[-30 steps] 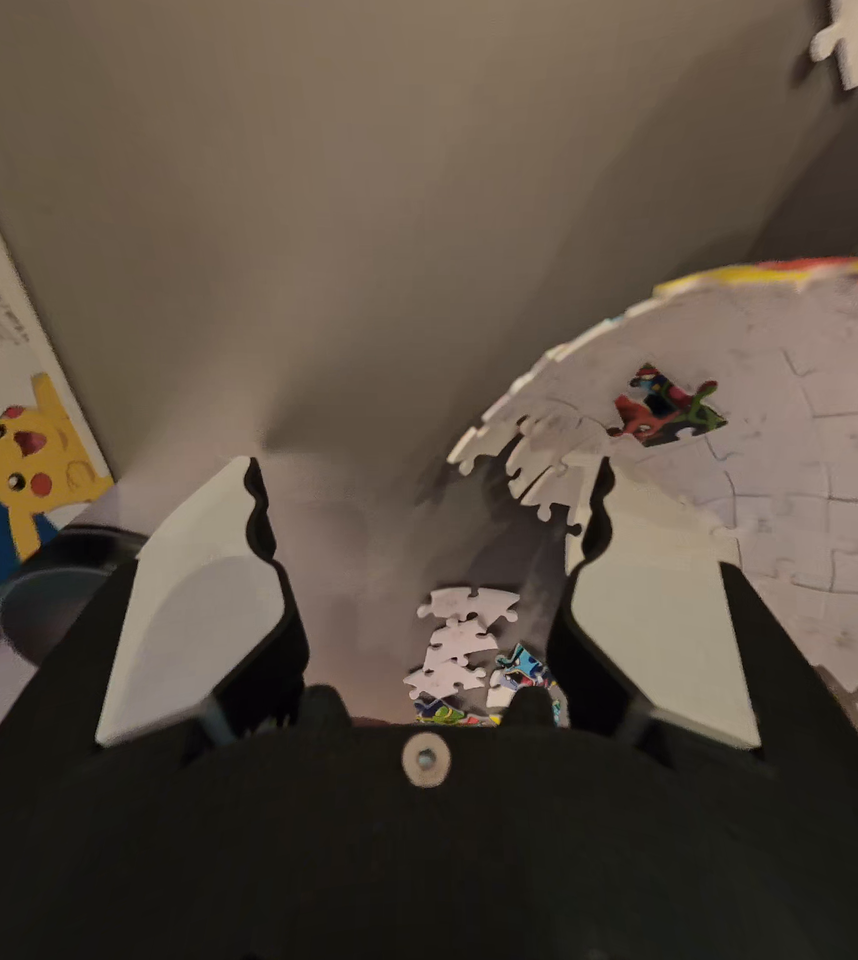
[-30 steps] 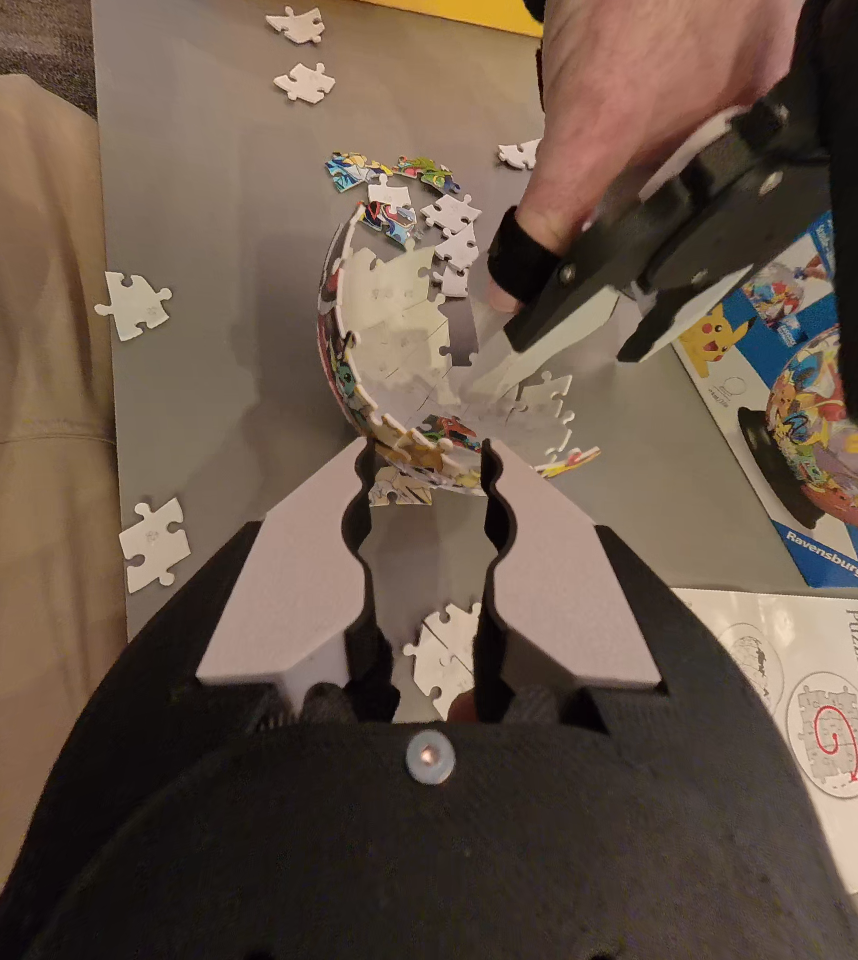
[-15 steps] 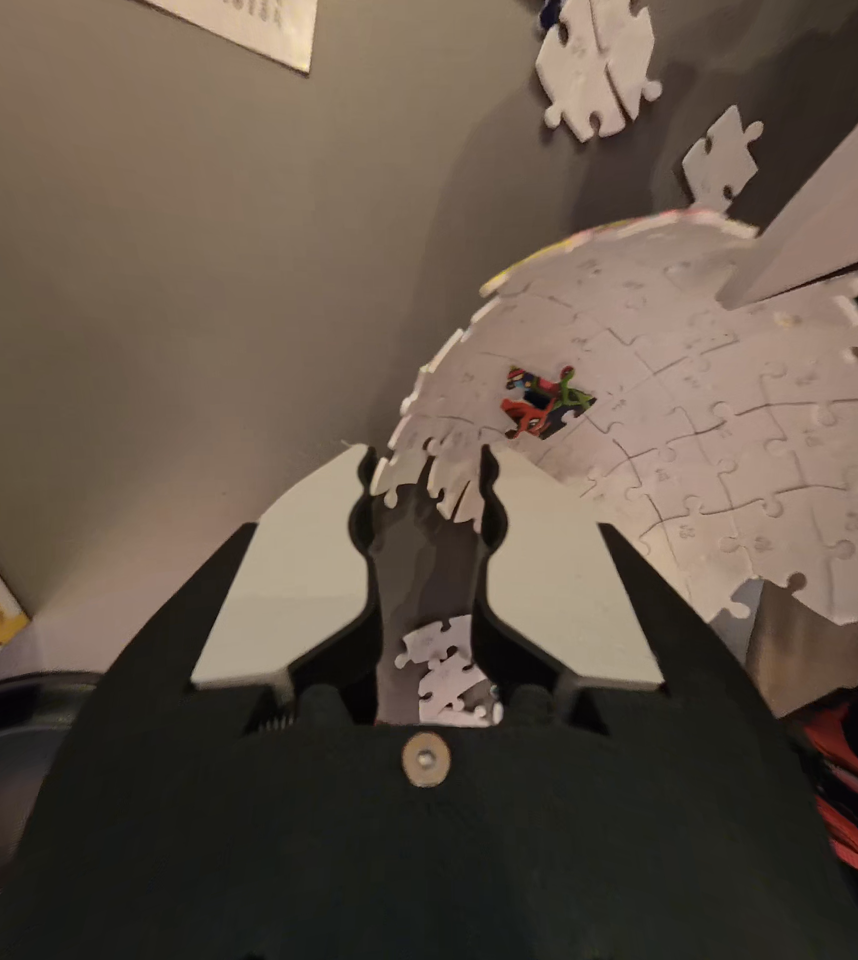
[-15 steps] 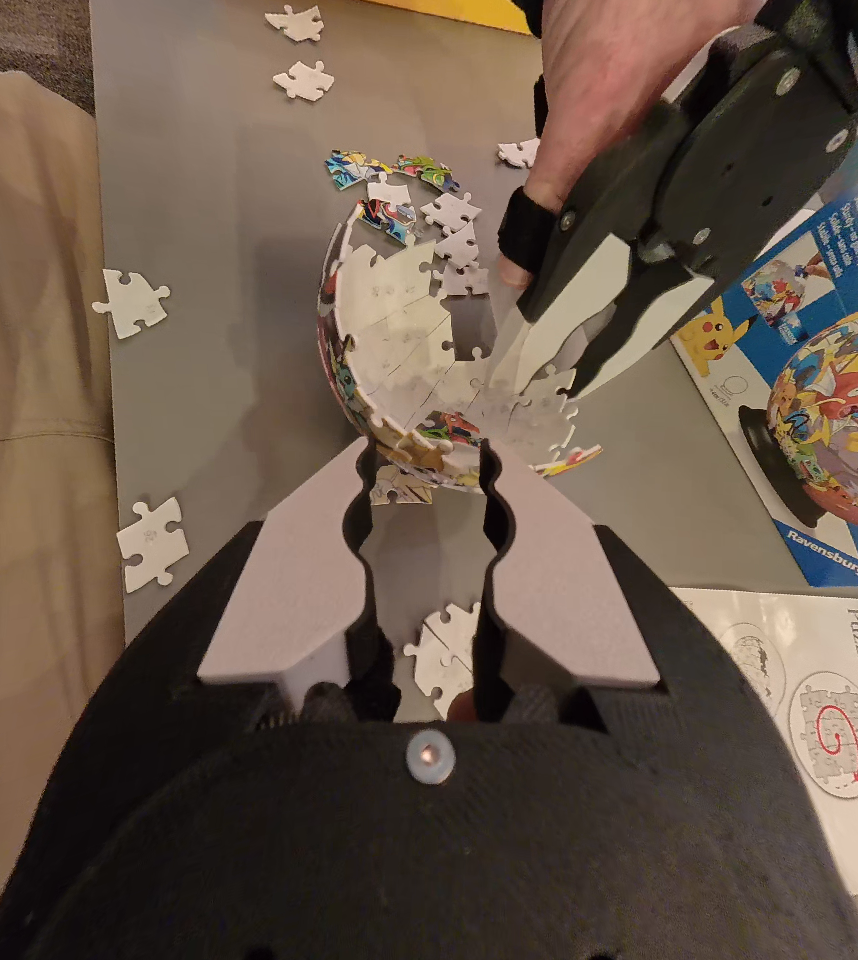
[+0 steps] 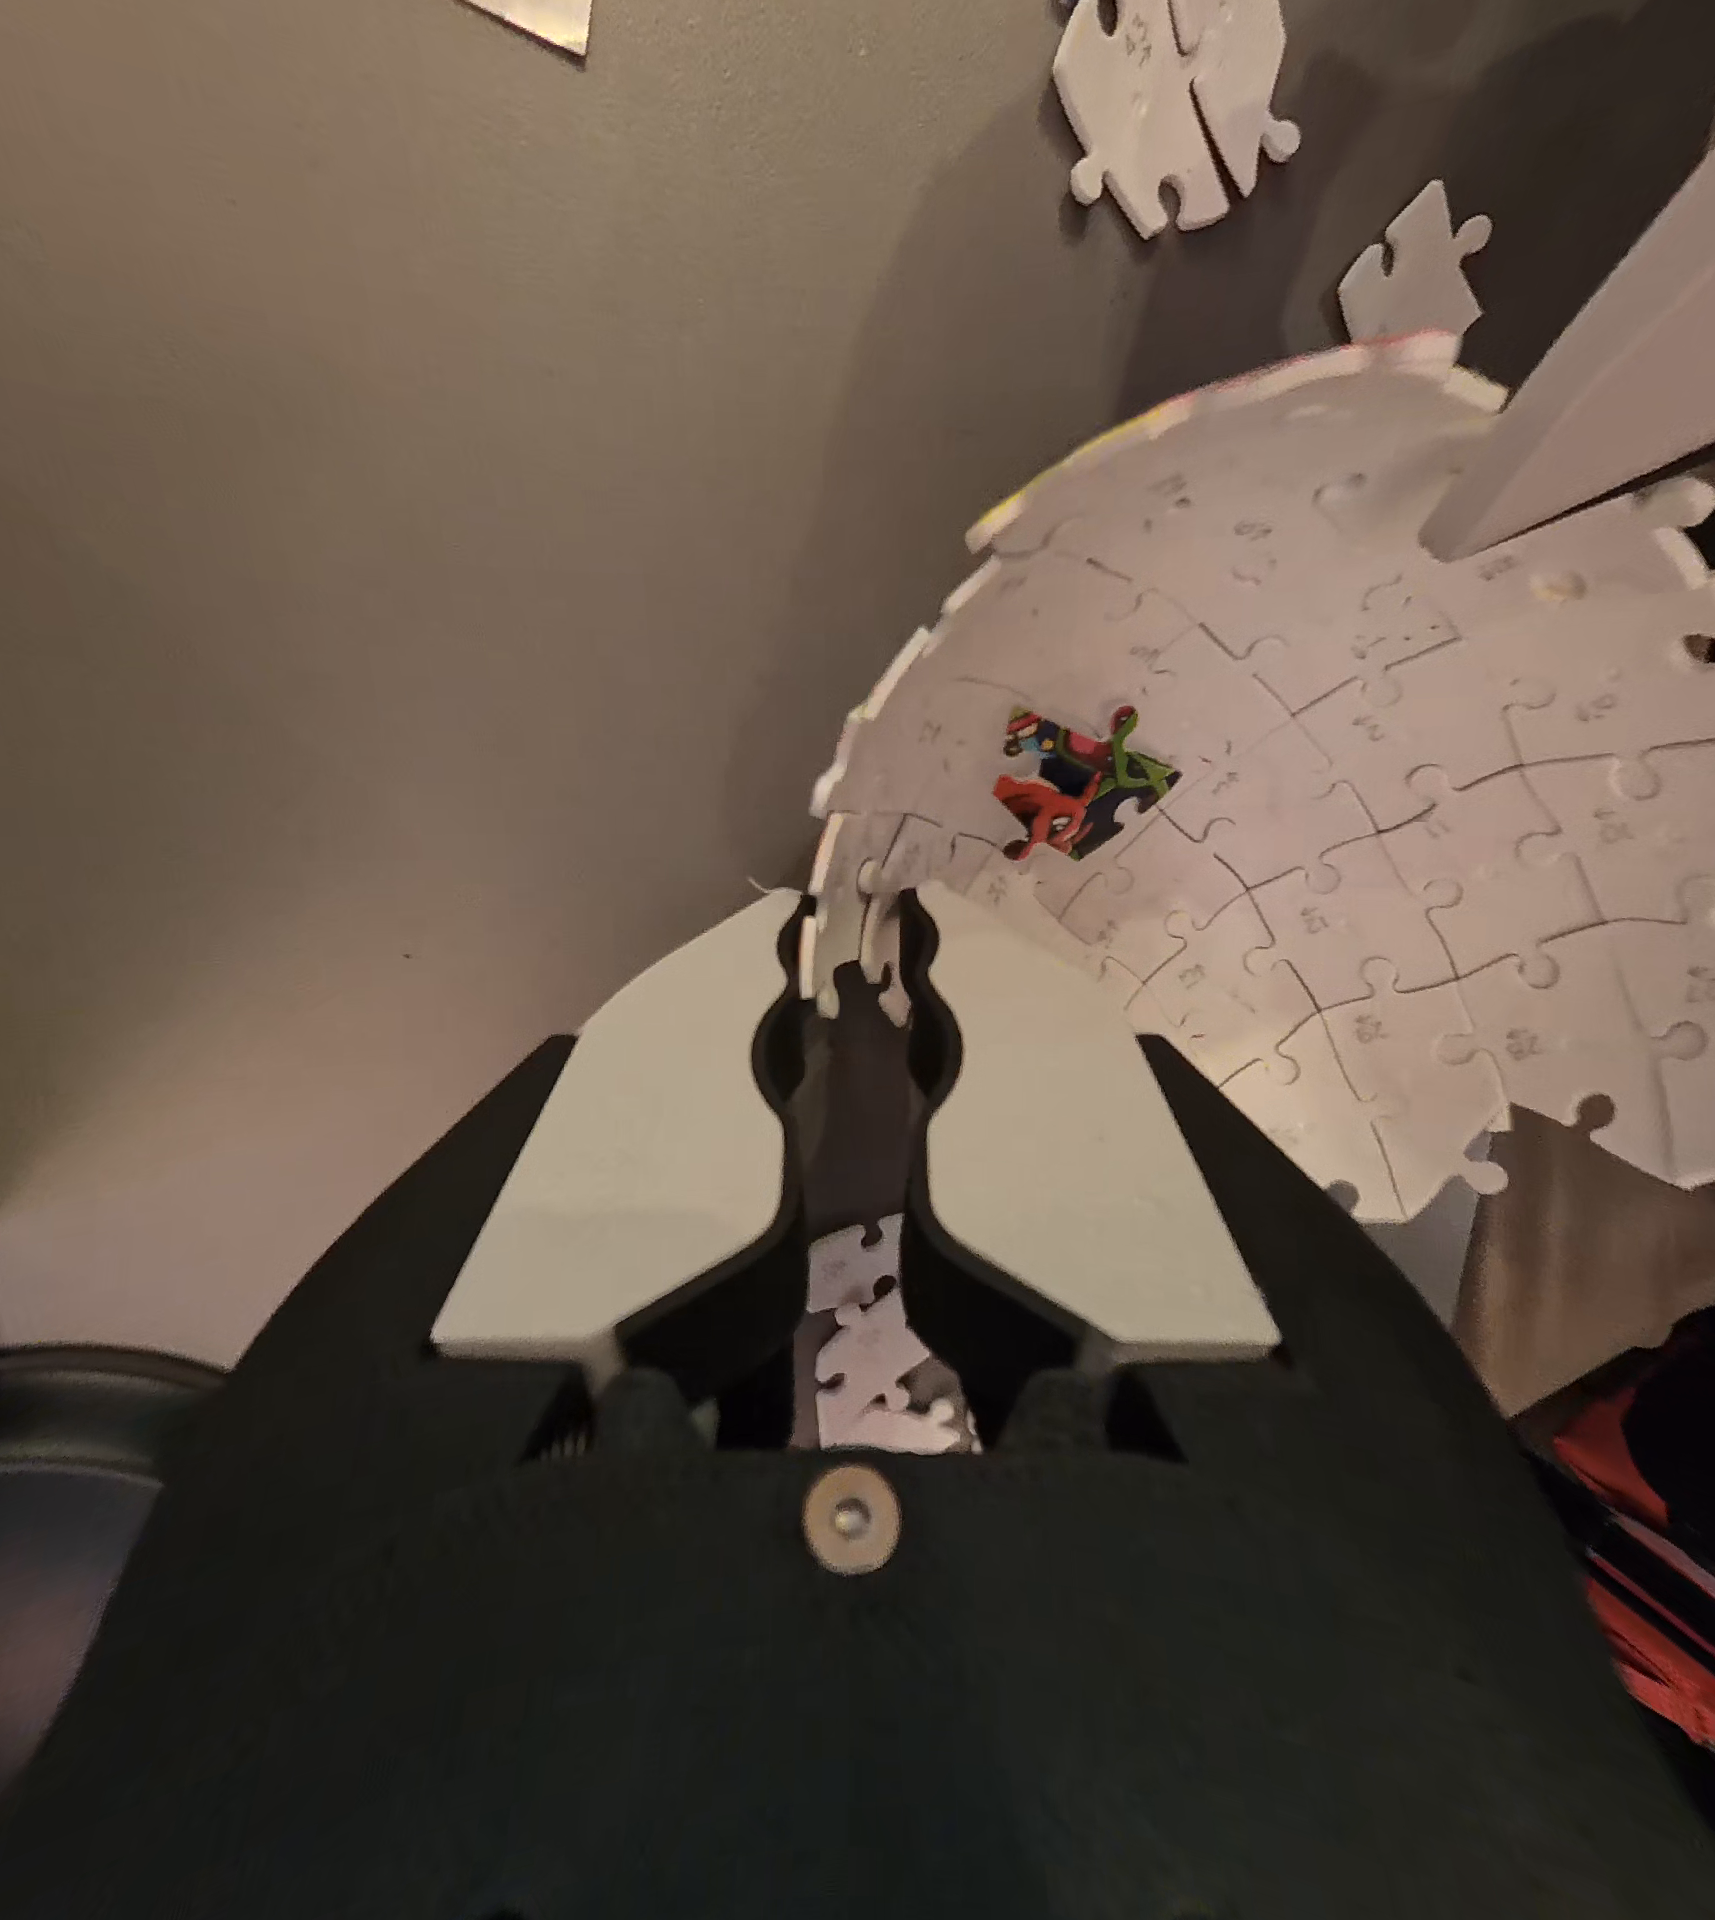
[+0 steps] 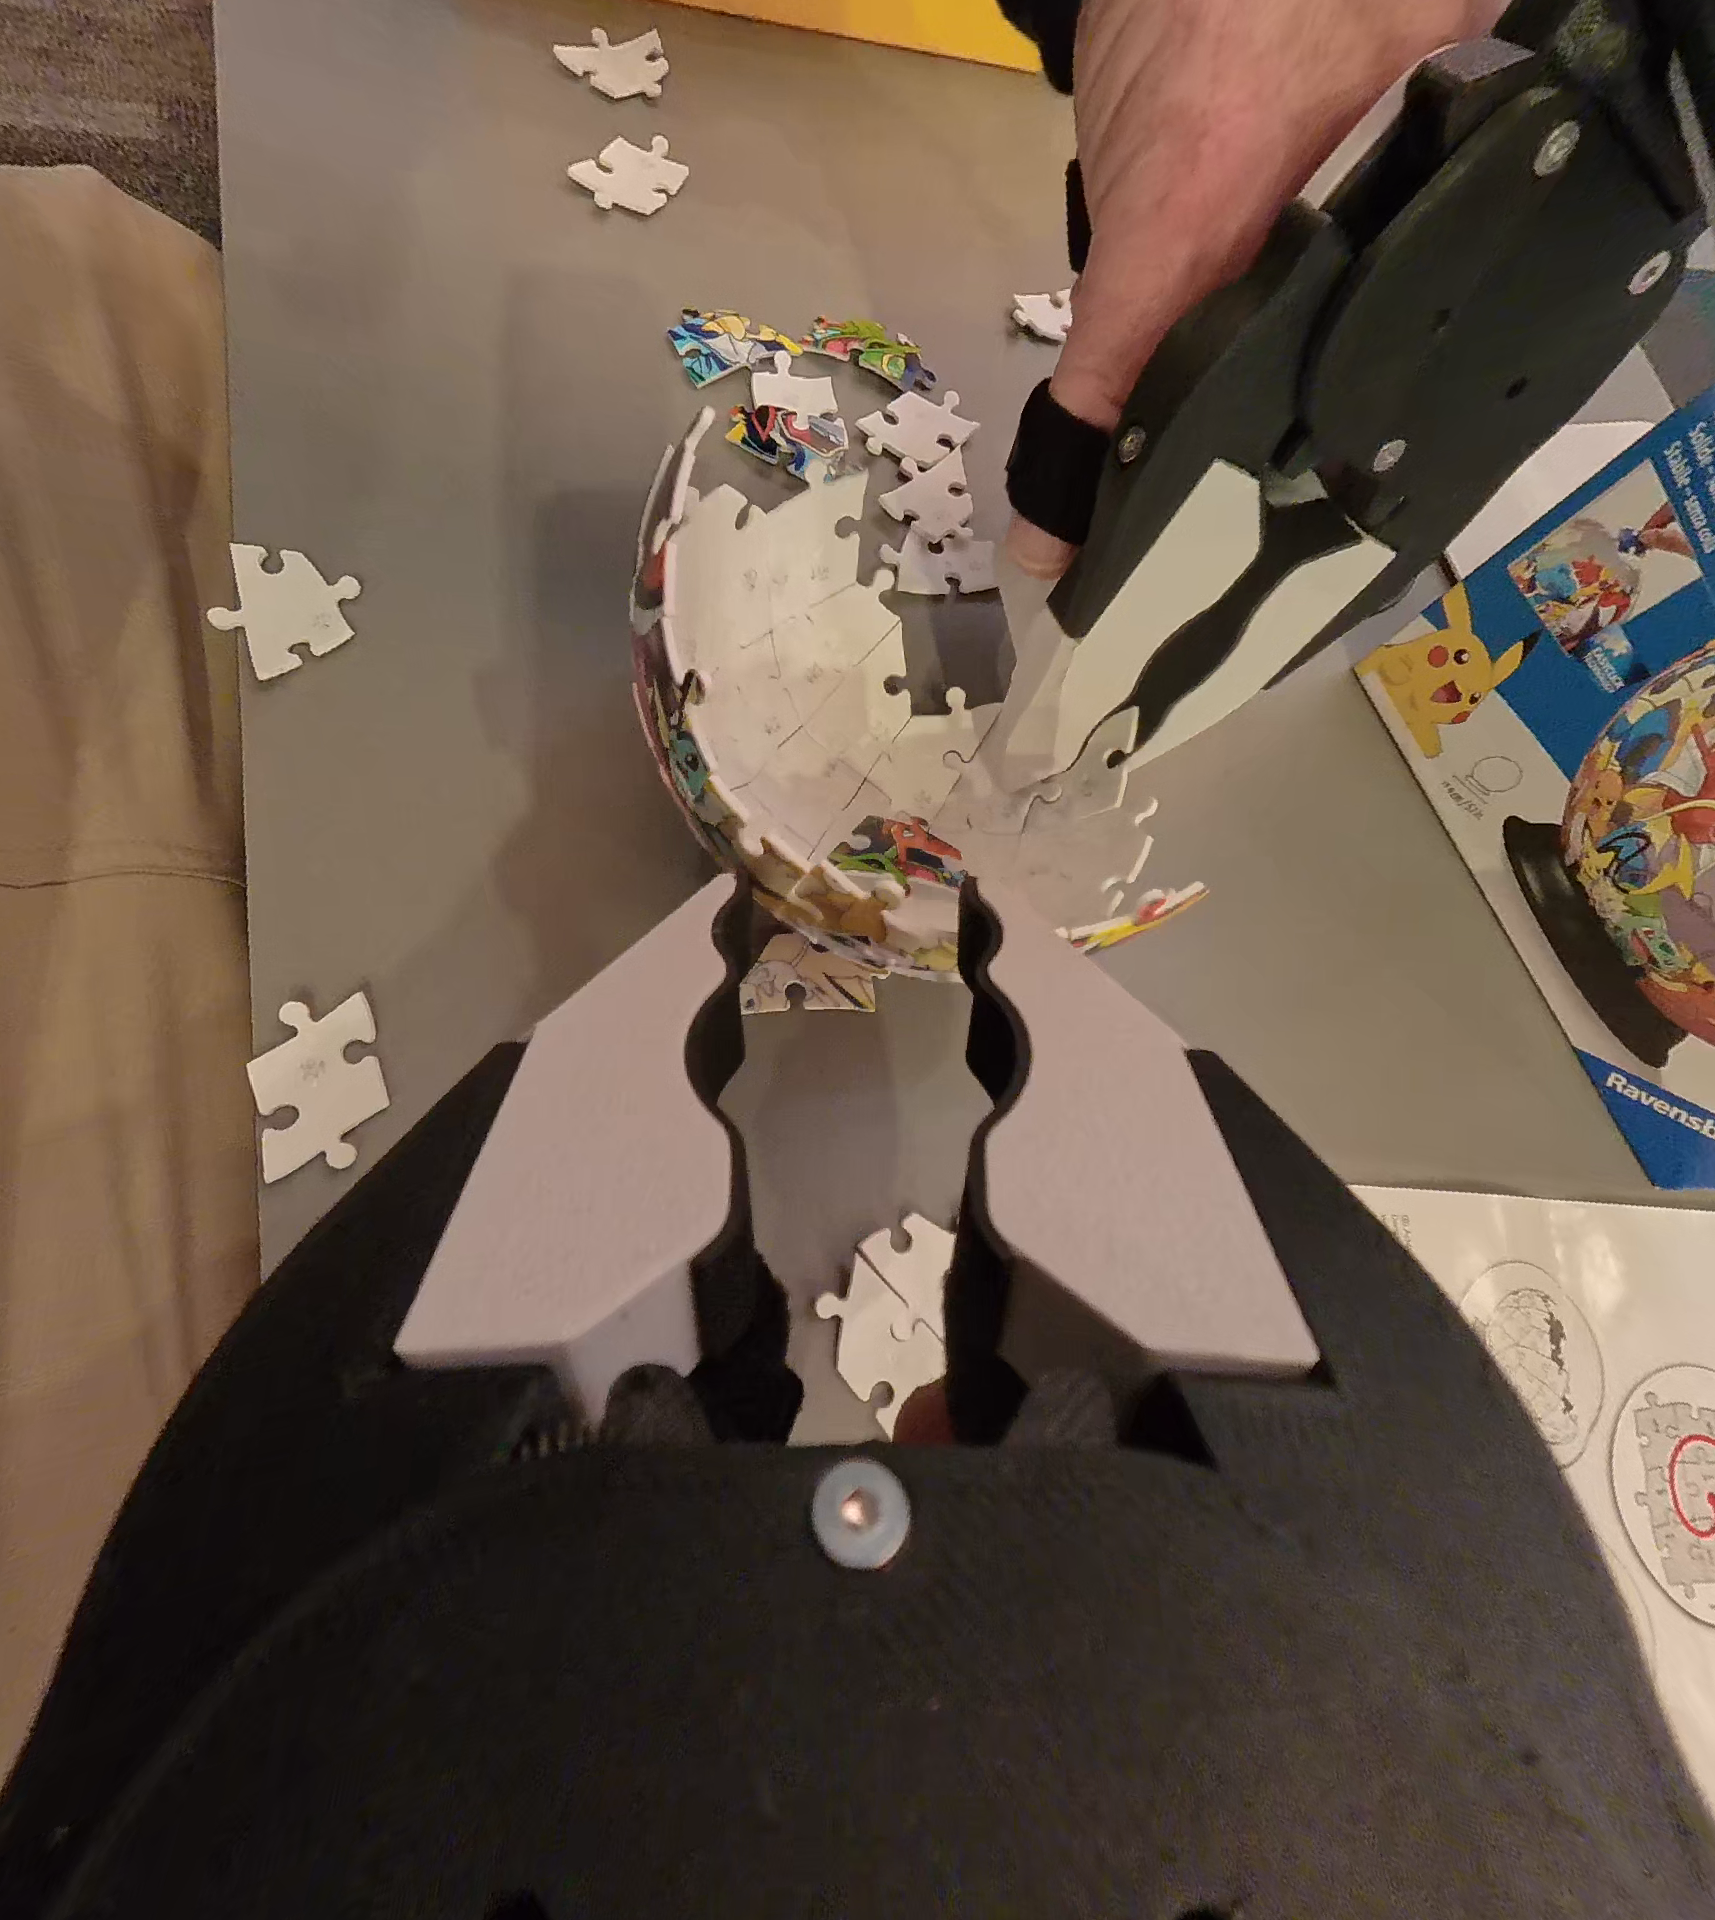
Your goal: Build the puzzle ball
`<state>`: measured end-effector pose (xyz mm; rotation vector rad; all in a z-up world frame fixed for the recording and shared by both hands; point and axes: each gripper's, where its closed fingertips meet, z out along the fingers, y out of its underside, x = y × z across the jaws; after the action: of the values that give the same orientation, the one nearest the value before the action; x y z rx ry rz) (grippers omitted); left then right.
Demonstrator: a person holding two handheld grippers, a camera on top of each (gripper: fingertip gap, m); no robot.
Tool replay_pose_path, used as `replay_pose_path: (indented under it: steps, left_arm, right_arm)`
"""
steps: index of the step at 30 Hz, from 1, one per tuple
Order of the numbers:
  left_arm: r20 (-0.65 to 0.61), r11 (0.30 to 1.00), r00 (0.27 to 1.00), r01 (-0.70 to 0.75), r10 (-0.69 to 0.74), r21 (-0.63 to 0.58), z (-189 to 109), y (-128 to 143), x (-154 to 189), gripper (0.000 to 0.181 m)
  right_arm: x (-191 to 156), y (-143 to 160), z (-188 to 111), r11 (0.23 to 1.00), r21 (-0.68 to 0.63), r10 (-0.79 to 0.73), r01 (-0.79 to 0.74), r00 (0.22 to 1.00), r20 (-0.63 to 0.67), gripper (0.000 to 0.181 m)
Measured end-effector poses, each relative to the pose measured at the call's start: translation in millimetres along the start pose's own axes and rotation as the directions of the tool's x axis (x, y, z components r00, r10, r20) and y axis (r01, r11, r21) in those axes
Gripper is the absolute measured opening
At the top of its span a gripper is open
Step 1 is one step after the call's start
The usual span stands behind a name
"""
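The half-built puzzle ball, a curved shell with its white inner side showing, sits on the grey table directly ahead of the right gripper, its printed lower rim lying between that gripper's fingertips. The right gripper's jaws stand a little apart, and whether they press the rim cannot be told.

The left gripper is clenched on the shell's jagged edge, whose tabs are pinched between its nearly closed tips; in the right wrist view this gripper reaches in from the upper right, held by a hand.

One colourful piece shows on the shell's white inside, just beyond the left gripper's tips.

Loose white pieces lie left of the right gripper, and a cluster of pieces lies beyond the shell. The puzzle box and an instruction sheet lie to its right.
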<state>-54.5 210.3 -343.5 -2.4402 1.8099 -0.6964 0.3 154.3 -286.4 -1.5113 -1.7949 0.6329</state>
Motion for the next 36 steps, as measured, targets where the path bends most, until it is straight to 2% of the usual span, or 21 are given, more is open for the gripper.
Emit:
replay_pose_path:
  steps: [3, 6, 12, 24, 31, 36]
  left_arm:
    - [-0.048, 1.0, 0.999, 0.023, -0.022, 0.006, 0, -3, 3, 0.013]
    - [-0.156, 0.994, 0.985, 0.081, -0.07, 0.069, -1, -13, 7, 0.01]
    - [-0.194, 0.993, 0.978, 0.095, -0.08, 0.071, 0, -15, 8, 0.004]
    - [-0.108, 0.973, 0.978, 0.19, -0.177, 0.132, -12, -2, 2, 0.003]
    - [0.029, 0.945, 0.973, 0.214, -0.228, 0.248, -19, 3, 2, 0.004]
    - [0.113, 0.889, 0.942, 0.254, -0.317, 0.381, -26, 10, -1, 0.007]
  right_arm:
    - [-1, 1, 1, 1.0, -0.003, -0.001, 0.001, 1.0, 0.009, 0.039]
    - [-5, 0, 2, 1.0, -0.002, -0.001, 0.001, 1.0, 0.028, 0.042]
    - [-6, 1, 1, 1.0, -0.007, 0.0, 0.0, 1.0, 0.026, 0.042]
    - [0, 3, 1, 1.0, -0.008, 0.002, -0.002, 1.0, 0.002, 0.041]
    - [4, 0, -6, 0.999, 0.018, 0.028, -0.028, 1.0, -0.007, 0.041]
    - [11, -1, -14, 0.996, 0.046, 0.078, -0.077, 0.997, -0.017, 0.042]
